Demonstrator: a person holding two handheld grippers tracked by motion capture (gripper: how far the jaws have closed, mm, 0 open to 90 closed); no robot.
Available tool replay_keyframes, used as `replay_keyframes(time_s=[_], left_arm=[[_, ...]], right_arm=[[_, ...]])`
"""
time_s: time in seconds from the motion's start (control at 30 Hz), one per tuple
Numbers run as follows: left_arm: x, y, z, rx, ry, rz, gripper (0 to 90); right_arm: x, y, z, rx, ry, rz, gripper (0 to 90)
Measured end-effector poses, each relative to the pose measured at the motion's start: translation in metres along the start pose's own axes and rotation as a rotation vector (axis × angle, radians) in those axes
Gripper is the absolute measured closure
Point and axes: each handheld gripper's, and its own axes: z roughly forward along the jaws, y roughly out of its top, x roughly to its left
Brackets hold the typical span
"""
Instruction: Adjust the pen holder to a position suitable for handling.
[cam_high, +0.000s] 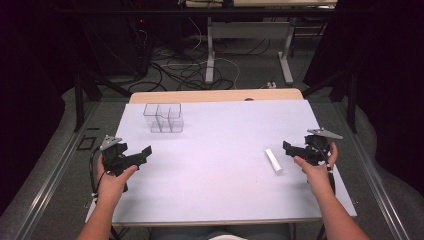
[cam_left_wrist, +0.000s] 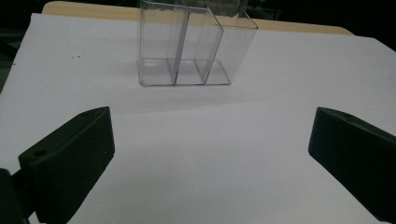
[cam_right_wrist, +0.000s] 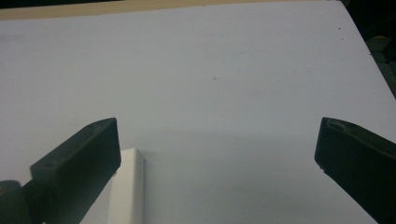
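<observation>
High view shows a clear plastic organiser (cam_high: 163, 118) with upright compartments standing toward the far left of the white table (cam_high: 220, 185), and a small white bar (cam_high: 273, 161) lying flat near the right side. No writing can be read on either. The left gripper (cam_high: 142, 155) hangs above the table with jaws spread wide and nothing between them, the organiser ahead of it. The right gripper (cam_high: 290, 148), jaws equally wide and holding nothing, sits just beside the bar.
</observation>
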Motion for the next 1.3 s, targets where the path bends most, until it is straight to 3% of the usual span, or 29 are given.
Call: replay_keyframes(time_s=[0.13,0.23,0.47,0.5,0.73,0.97,1.23,1.3], left_arm=[[0.001,0.003,0.001,-0.006,0.014,-0.006,0.9],[0.002,0.007,0.001,-0.021,0.024,-0.018,0.9],[0.0,0.027,0.001,-0.044,0.04,-0.026,1.9],[-0.001,0.031,0.002,-0.042,0.044,-0.022,2.4],[-0.006,0.066,0.011,0.01,0.052,0.022,3.6],[-0.009,0.101,0.018,0.026,0.062,0.05,7.1],[-0.006,0.129,0.03,0.031,0.076,0.029,9.7],[-0.005,0.135,0.034,0.04,0.088,0.029,16.4]], right_arm=[[0.0,0.0,-0.004,-0.016,-0.004,-0.009,0.0],[0.0,0.0,-0.007,-0.039,-0.019,-0.048,0.0],[0.001,-0.003,-0.004,-0.022,-0.022,-0.06,0.0],[0.001,-0.004,-0.003,-0.023,-0.03,-0.081,0.0],[0.003,-0.004,-0.003,-0.026,-0.023,-0.068,0.0],[0.005,-0.005,-0.002,-0.007,-0.005,-0.07,1.1],[0.007,-0.007,-0.002,-0.02,-0.012,-0.061,2.9],[0.006,-0.008,-0.002,-0.023,-0.015,-0.067,3.5]])
